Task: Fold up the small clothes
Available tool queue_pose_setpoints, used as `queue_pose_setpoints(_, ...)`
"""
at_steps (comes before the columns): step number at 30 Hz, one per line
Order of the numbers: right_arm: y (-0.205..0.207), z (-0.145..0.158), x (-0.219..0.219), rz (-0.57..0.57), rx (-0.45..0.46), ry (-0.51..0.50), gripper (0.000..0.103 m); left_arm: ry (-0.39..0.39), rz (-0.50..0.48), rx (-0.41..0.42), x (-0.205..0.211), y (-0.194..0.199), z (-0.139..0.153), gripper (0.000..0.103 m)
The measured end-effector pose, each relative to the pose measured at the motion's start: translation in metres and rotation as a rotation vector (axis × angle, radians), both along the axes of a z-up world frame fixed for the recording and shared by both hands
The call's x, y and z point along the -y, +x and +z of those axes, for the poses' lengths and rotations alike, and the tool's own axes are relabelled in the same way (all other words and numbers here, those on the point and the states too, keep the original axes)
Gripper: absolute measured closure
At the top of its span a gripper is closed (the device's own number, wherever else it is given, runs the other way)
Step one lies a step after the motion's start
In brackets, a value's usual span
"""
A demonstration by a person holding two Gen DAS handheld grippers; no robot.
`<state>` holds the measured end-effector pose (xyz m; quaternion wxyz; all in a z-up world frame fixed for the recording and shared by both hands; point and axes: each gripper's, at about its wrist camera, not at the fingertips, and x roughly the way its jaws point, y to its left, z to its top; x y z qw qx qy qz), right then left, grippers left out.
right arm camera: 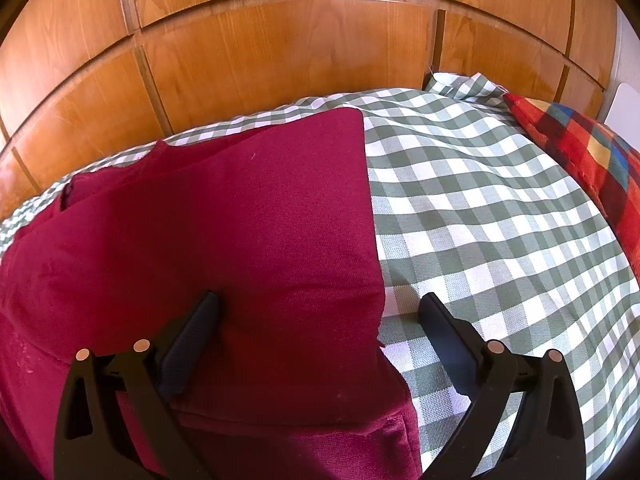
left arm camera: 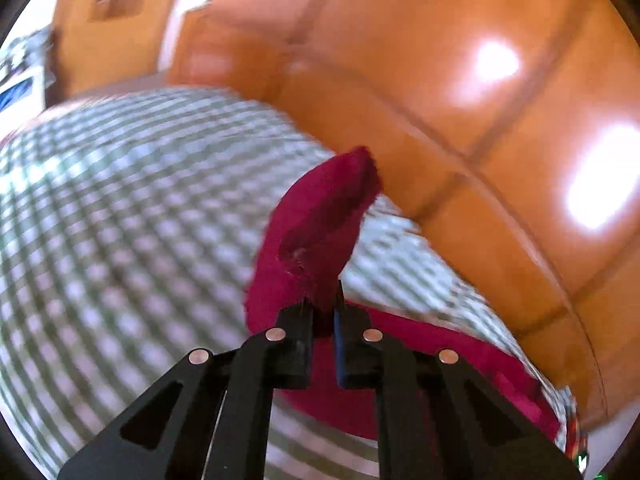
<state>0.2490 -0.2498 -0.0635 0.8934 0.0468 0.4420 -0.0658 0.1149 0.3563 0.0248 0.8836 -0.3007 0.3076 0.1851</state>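
Pinching a fold of the crimson garment (left arm camera: 316, 232) in our left gripper (left arm camera: 324, 308), we lift it above the checked cover (left arm camera: 120, 208); this view is blurred. From the right wrist, our right gripper (right arm camera: 320, 312) gapes wide over the garment's edge (right arm camera: 224, 232), near wooden panels (right arm camera: 280, 56) and a plaid cushion (right arm camera: 592, 160)

Right gripper (right arm camera: 320, 312) jaws spread wide, over dark red garment (right arm camera: 208, 240) edge, checked bedspread (right arm camera: 480, 220)
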Motion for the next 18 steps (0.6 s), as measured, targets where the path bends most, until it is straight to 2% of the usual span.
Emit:
queue_pose_setpoints(5,-0.002,0.001,0.0,-0.007,0.006,-0.002,0.004,0.066,-0.224,0.065,0.11,0.021,0.022,0.096)
queue_pose_setpoints(8,-0.004,0.001,0.001,-0.011,0.009,0.006,0.004,0.06,-0.36,0.054,0.172,0.031,0.014,0.096)
queue_pose_setpoints(10,-0.005,0.001,0.002,-0.013,0.01,0.012,0.004,0.086,-0.437,0.025,0.212,0.038,0.002,0.096)
queue_pose_setpoints(13,-0.005,0.001,0.002,-0.014,0.012,0.014,0.004,0.095,-0.543,-0.029,0.253,0.044,-0.02,0.095)
queue_pose_setpoints(15,-0.007,0.004,0.003,-0.025,0.016,0.013,0.004,0.153,-0.578,-0.072,0.273,0.045,-0.035,0.088)
queue_pose_setpoints(16,-0.008,0.006,0.005,-0.036,0.021,0.007,0.004,0.168,-0.587,-0.084,0.278,0.043,-0.039,0.082)
queue_pose_setpoints(18,-0.015,0.013,0.008,-0.055,0.041,-0.01,0.004,0.168,-0.593,-0.09,0.277,0.039,-0.046,0.077)
